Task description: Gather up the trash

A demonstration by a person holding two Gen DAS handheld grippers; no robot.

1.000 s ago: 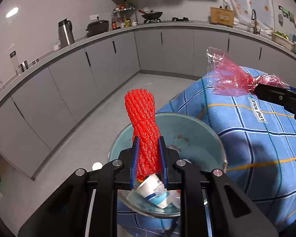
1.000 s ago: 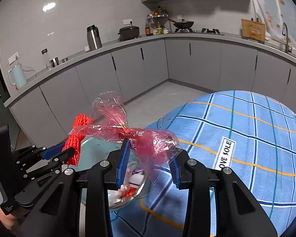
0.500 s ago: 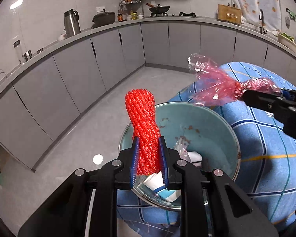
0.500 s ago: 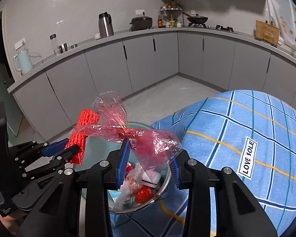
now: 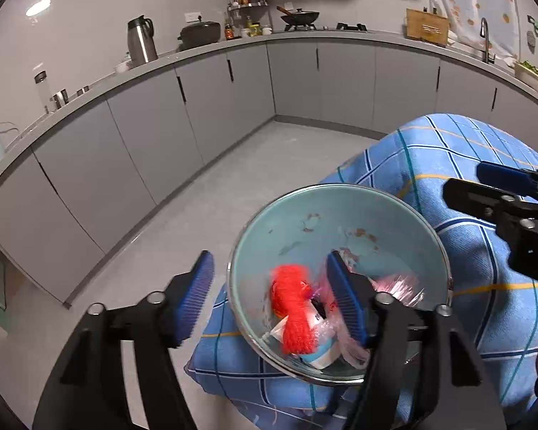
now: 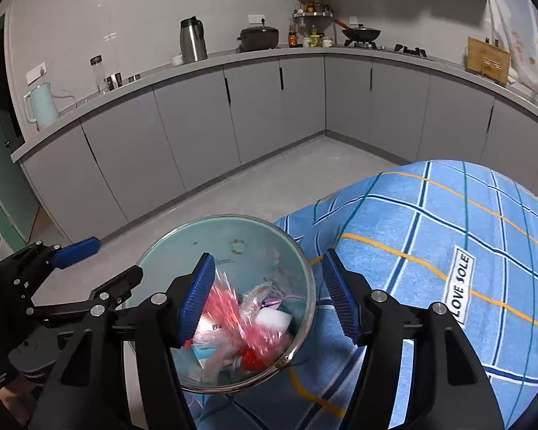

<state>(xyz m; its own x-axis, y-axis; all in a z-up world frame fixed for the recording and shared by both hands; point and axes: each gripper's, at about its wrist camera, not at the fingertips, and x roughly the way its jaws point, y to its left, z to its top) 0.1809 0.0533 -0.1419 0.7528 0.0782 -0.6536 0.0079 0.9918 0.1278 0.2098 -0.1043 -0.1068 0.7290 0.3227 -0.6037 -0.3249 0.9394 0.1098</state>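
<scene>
A teal bowl with a metal rim sits at the table's corner and holds trash. A red mesh net lies in it, blurred, beside a white and blue cup. A pink cellophane wrapper lies in the bowl too, also blurred. My left gripper is open and empty above the bowl's near side. My right gripper is open and empty above the bowl. Each gripper shows in the other's view: the right and the left.
A blue checked tablecloth covers the table, with a "LOVE SOLE" label. The bowl stands close to the table's edge above the grey floor. Grey cabinets and a countertop with a kettle and pots run along the walls.
Both grippers have opened. The red mesh net has left my left gripper and the pink wrapper my right; both are now in the bowl. Both cameras sit higher over the bowl.
</scene>
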